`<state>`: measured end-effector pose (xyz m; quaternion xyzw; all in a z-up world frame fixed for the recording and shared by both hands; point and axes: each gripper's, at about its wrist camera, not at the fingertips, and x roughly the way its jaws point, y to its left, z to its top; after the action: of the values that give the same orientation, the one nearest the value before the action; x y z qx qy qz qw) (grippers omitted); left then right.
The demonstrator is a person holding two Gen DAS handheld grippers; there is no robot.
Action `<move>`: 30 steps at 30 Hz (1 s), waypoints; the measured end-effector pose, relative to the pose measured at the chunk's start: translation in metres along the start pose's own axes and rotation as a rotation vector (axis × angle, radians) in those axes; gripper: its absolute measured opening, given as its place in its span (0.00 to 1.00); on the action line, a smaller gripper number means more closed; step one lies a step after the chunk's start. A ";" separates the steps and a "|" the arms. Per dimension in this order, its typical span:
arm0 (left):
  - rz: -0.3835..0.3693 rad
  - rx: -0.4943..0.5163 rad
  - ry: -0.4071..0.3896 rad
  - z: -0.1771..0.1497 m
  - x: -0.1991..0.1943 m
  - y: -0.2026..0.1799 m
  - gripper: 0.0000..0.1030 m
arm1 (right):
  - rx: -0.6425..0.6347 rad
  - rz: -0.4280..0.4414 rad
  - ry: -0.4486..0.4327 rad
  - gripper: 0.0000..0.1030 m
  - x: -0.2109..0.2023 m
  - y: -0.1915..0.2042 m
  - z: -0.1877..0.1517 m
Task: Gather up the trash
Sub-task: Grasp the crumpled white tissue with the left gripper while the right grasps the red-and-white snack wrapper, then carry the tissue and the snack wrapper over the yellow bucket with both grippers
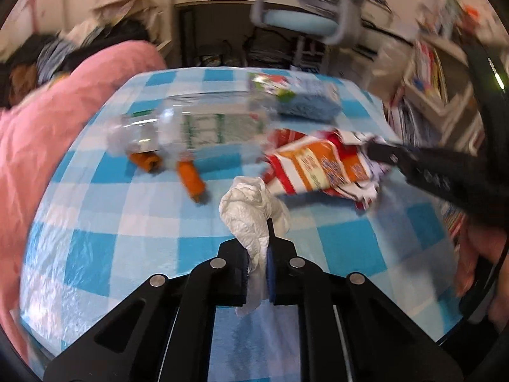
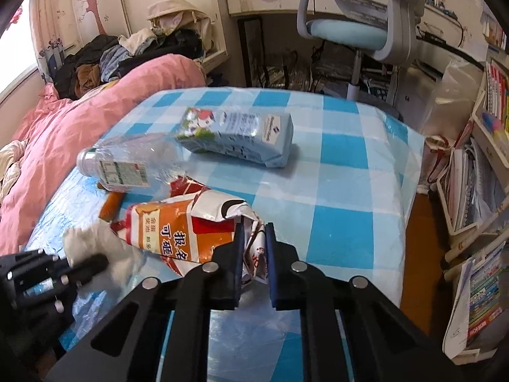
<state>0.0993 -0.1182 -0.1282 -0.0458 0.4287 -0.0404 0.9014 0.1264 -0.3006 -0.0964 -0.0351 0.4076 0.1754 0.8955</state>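
Observation:
My left gripper (image 1: 257, 248) is shut on a crumpled white tissue (image 1: 251, 210), held just above the blue checked table (image 1: 127, 222); both show blurred in the right wrist view (image 2: 95, 242). My right gripper (image 2: 253, 238) is shut on the torn end of an orange and red snack bag (image 2: 178, 226), also seen in the left wrist view (image 1: 321, 165). A clear plastic bottle (image 2: 127, 162) lies on its side behind the bag. A blue and white carton (image 2: 238, 133) lies further back. Two orange sausage-like pieces (image 1: 191, 176) lie near the bottle.
A pink duvet (image 2: 79, 121) lies on the left against the table. A blue office chair (image 2: 350, 28) stands behind the table. Shelves with books and papers (image 2: 477, 159) stand on the right, above a wooden floor (image 2: 420, 248).

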 end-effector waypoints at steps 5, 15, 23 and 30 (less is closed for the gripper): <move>-0.013 -0.070 -0.017 0.000 -0.014 0.018 0.08 | -0.007 0.006 -0.052 0.10 -0.021 0.007 -0.001; 0.009 -0.043 -0.076 -0.018 -0.058 0.021 0.08 | -0.075 0.036 -0.151 0.09 -0.076 0.044 -0.029; 0.020 -0.017 -0.092 -0.041 -0.084 0.017 0.08 | -0.091 0.074 -0.214 0.09 -0.109 0.065 -0.055; 0.034 -0.001 -0.106 -0.056 -0.104 0.017 0.08 | -0.098 0.096 -0.262 0.09 -0.135 0.079 -0.076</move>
<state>-0.0088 -0.0921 -0.0855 -0.0409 0.3810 -0.0226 0.9234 -0.0367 -0.2812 -0.0403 -0.0359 0.2796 0.2407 0.9288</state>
